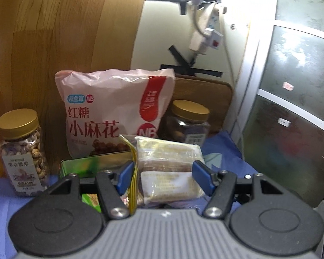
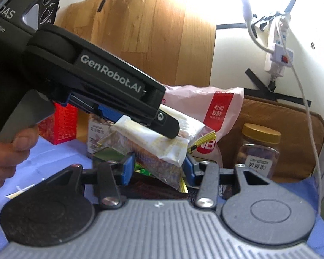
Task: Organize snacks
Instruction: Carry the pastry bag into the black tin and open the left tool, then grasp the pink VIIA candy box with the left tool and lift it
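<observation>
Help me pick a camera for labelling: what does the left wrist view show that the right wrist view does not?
Only the left wrist view shows the cashew jar in full, left of the pink bag. Only the right wrist view shows the red box and the person's hand. Both show the clear snack pack, held by the left gripper and the right gripper, plus the dark nut jar.

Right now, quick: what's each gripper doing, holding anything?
Left gripper: closed on the clear snack pack, pads on both sides.
Right gripper: closed on the same snack pack, from its other end.
</observation>
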{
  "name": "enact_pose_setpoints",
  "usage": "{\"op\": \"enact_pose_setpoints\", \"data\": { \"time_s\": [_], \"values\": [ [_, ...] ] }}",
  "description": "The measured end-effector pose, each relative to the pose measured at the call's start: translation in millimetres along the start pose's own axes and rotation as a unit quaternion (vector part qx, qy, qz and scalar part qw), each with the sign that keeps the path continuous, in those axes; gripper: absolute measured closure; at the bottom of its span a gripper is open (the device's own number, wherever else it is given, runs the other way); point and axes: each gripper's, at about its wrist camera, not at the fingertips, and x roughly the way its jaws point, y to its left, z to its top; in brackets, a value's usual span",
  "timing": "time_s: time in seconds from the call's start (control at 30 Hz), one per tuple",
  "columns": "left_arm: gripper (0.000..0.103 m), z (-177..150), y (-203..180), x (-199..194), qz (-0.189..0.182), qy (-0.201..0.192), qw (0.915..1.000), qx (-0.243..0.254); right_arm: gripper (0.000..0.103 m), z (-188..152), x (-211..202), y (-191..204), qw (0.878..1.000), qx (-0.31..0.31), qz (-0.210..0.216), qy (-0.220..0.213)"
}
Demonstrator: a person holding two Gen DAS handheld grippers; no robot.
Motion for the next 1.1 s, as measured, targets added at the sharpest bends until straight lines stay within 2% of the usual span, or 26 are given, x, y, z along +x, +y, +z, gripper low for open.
{"op": "enact_pose_setpoints", "data": {
  "time_s": [0.3,0.43,0.57,0.7,0.8,0.9,1.03,1.1],
  "values": [
    [0.04,4,23,40,0.023,0.016,0.9994,-0.018,0.052,-6,44,-8,1.0,-0.014,-0.004,0.026],
    [0.037,0,29,51,0.046,0.026,0.9985,-0.017,0.047,-10,57,-6,0.999,-0.028,-0.014,0.037],
    [0.031,-8,33,48,0.046,0.029,0.9983,-0.02,0.045,-12,52,-5,0.999,-0.028,-0.027,0.03],
    [0.031,-11,31,28,0.042,0.019,0.9988,-0.016,0.045,-8,39,-9,0.999,-0.015,-0.028,0.025],
    [0.029,-18,28,3,0.029,0.012,0.9995,-0.011,0.046,-11,18,-19,0.999,0.011,-0.021,0.022],
    [0.029,-34,25,-16,0.013,0.022,0.9996,-0.011,0.046,-20,0,-35,0.998,0.057,-0.019,0.036],
    [0.025,-62,24,-17,0.008,0.065,0.9975,-0.026,0.046,-42,-13,-56,0.987,0.135,-0.008,0.09],
    [0.025,-73,26,-10,0.023,0.09,0.995,-0.035,0.047,-54,-14,-63,0.977,0.176,0.003,0.118]
  ]
}}
